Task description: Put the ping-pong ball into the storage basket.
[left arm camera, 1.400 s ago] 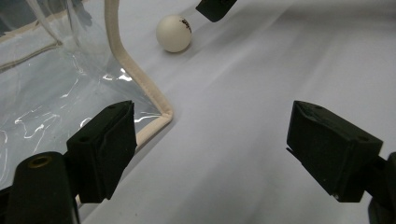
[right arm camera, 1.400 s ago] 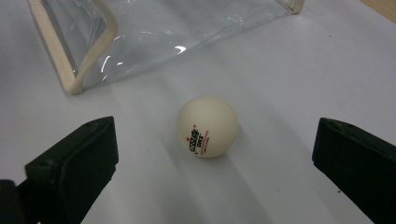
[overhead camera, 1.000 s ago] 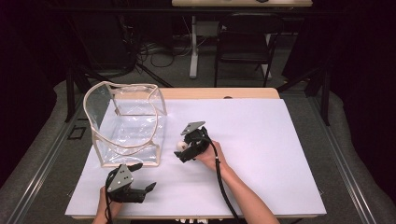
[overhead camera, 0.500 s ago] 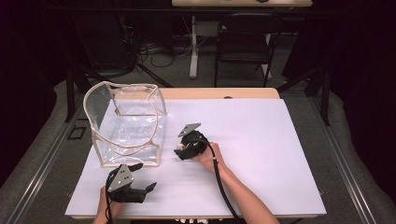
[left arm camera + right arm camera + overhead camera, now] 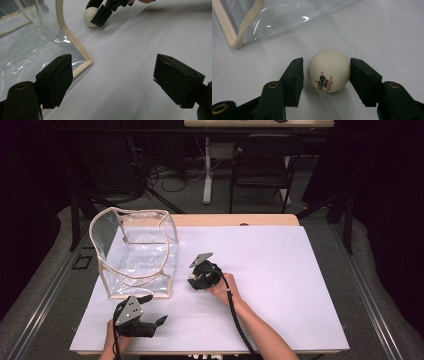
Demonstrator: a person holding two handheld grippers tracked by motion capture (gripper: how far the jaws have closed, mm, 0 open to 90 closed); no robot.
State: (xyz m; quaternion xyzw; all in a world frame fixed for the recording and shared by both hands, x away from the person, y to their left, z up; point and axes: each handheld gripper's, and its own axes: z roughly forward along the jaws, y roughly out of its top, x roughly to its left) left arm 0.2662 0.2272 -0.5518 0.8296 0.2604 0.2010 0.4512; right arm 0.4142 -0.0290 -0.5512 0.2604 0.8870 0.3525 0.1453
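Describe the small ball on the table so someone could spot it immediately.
Start at the clear plastic bag with beige trim on the white table. Just right of it, the right gripper straddles a cream ping-pong ball with red and black print, the sole round thing.

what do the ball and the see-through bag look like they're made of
The ball: probably matte off-white plastic, like a table-tennis ball; smooth, seamless where seen, with small red and black print. The bag: likely clear glossy vinyl film, since it shows creases and bright glints; its edges carry a beige trim that looks like fabric, though that is hard to confirm.
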